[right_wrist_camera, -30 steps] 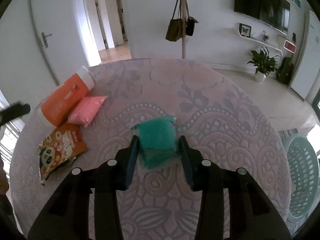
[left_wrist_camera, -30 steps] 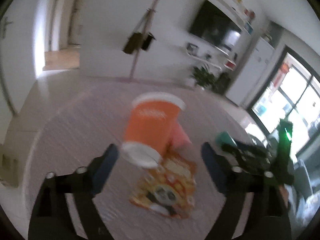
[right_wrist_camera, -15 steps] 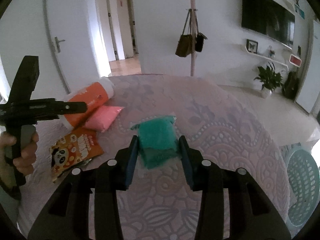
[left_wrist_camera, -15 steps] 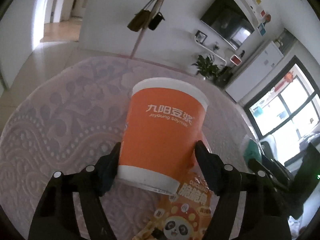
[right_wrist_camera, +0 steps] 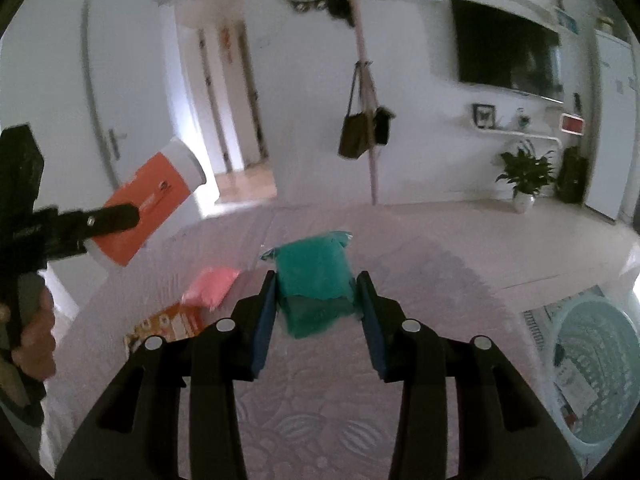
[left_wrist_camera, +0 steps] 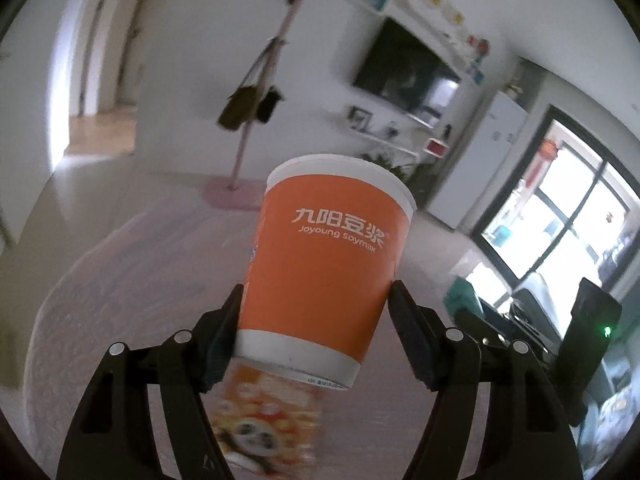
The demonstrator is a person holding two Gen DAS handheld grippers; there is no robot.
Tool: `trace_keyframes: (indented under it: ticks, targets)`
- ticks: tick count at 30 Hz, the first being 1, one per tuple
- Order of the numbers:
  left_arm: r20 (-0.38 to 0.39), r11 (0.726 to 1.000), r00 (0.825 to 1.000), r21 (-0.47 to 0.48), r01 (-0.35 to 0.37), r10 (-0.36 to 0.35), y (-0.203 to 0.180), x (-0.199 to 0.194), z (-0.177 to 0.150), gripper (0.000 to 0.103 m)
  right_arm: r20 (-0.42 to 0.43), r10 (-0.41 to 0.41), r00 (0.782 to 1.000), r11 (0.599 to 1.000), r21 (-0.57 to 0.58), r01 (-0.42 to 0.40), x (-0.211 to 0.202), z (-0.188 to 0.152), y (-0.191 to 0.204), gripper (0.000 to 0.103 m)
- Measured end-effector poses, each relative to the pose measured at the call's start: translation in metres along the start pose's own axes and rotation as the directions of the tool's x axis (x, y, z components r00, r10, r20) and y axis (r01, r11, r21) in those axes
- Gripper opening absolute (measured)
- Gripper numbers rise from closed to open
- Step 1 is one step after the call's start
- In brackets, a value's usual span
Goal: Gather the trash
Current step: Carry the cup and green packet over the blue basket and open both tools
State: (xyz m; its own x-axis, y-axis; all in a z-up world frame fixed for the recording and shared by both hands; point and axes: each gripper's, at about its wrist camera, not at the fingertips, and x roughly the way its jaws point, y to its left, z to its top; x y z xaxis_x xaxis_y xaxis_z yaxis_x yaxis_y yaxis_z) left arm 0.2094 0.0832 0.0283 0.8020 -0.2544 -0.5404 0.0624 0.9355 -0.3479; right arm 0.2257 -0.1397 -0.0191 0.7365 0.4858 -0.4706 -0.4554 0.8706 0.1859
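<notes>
Since a second ago the tall orange paper cup with white rim and white lettering [left_wrist_camera: 326, 264] has left the round table with the pale embossed cloth [right_wrist_camera: 420, 276]: it then lay on its side there, and it now hangs in the air, clamped between the fingers of the left gripper [left_wrist_camera: 316, 312], tilted with its rim up and to the right. In the right wrist view the same cup [right_wrist_camera: 150, 208] shows at far left, partly covered by one black finger. Below it the orange snack packet with a panda print [left_wrist_camera: 268, 420] lies blurred on the cloth, half hidden by the cup's base. The pink soft pouch [right_wrist_camera: 211, 286] lies just beyond that packet. The right gripper [right_wrist_camera: 316, 300] grips the teal plastic-wrapped packet [right_wrist_camera: 314, 272] as before, now raised off the table. At far right the pale teal slatted plastic basket [right_wrist_camera: 592, 320] is cut off by the frame; its contents are unclear.
</notes>
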Motion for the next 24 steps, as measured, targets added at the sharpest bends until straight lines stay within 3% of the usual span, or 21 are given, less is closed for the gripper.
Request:
trace_keyframes:
  ticks: [6, 13, 18, 24]
  targets:
    - [0.028, 0.993, 0.997, 0.088, 0.074, -0.076, -0.070, 0.001, 0.003, 0.069, 0.111, -0.062, 0.992, 0.995, 0.082, 0.053, -0.064, 0.016, -0.046, 0.036]
    - [0.036, 0.968, 0.986, 0.198, 0.151, -0.162, -0.157, 0.024, -0.007, 0.069, 0.178, -0.215, 0.960, 0.969, 0.159, 0.188, -0.126, 0.013, -0.113, 0.036]
    - [-0.020, 0.949, 0.979, 0.243, 0.203, -0.204, -0.212, 0.061, -0.020, 0.069, 0.162, -0.292, 0.943, 0.939, 0.238, 0.250, -0.149, 0.000, -0.165, 0.036]
    - [-0.109, 0.931, 0.965, 0.258, 0.257, -0.237, -0.256, 0.108, -0.043, 0.069, 0.078, -0.369, 0.926, 0.885, 0.333, 0.325, -0.158, -0.029, -0.225, 0.037]
